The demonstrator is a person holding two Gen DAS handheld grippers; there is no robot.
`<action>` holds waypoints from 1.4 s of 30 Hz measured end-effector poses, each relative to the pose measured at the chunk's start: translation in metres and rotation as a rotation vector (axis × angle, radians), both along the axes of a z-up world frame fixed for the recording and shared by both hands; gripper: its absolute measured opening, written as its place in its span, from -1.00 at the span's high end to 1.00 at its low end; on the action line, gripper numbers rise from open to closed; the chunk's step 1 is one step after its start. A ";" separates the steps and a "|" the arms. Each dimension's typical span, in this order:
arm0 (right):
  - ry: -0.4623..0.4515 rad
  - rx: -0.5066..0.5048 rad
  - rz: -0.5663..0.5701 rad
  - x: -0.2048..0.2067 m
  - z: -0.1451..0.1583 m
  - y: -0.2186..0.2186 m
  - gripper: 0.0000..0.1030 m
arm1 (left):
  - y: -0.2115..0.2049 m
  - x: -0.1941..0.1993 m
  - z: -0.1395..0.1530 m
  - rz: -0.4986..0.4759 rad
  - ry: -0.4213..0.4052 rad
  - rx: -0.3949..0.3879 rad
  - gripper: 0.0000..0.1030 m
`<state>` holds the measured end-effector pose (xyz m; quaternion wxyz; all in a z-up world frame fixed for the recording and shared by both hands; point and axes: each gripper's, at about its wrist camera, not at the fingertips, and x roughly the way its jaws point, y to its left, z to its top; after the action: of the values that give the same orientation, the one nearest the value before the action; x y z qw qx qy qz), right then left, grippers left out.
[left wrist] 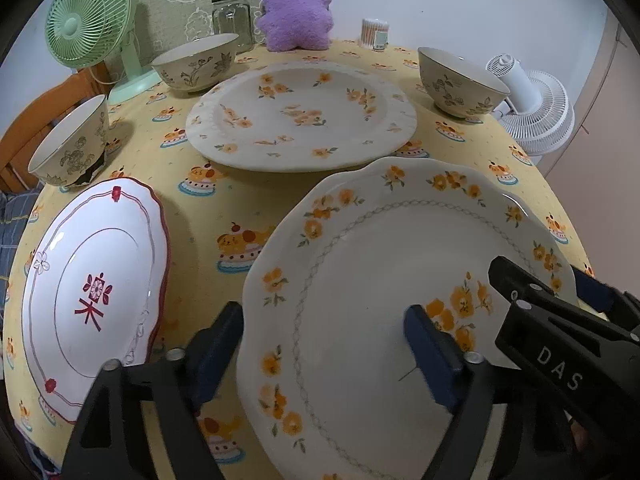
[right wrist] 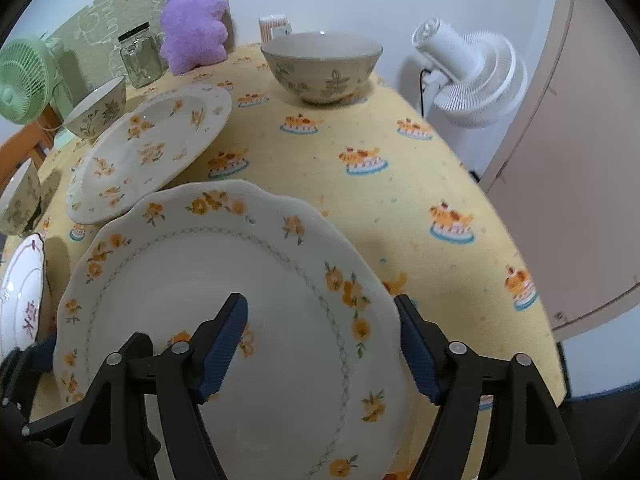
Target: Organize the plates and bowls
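A scalloped plate with orange flowers point(left wrist: 372, 280) point(right wrist: 224, 280) lies near the table's front edge. My left gripper point(left wrist: 324, 344) is open, straddling the plate's left rim, one finger outside, one over the plate. My right gripper point(right wrist: 324, 344) is open, straddling the plate's right rim; it also shows in the left wrist view point(left wrist: 560, 320). A deep orange-flowered plate point(left wrist: 300, 116) point(right wrist: 152, 148) sits behind. A red-trimmed plate point(left wrist: 96, 292) point(right wrist: 20, 292) lies at the left. Three floral bowls stand around: far left point(left wrist: 72, 144), back left point(left wrist: 196, 64) point(right wrist: 98, 108), back right point(left wrist: 460, 80) point(right wrist: 322, 66).
A yellow patterned tablecloth point(left wrist: 224, 208) covers the table. At the back stand a green fan point(left wrist: 92, 24), a glass jar point(left wrist: 232, 16), a purple plush toy point(left wrist: 296, 8) and a cotton-swab box point(left wrist: 375, 33). A white fan point(right wrist: 472, 76) stands off the table's right edge.
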<state>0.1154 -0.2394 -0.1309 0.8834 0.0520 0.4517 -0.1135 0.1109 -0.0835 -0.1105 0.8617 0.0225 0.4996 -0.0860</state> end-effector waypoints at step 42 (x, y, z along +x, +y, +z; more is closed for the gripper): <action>-0.232 0.003 0.082 0.008 0.152 0.098 -0.83 | 0.090 0.043 0.133 0.050 -0.199 -0.029 -0.90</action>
<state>0.1238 -0.1419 0.0208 0.9336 0.0475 0.3483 -0.0700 0.1543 0.0068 0.0220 0.9091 0.0059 0.4107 -0.0693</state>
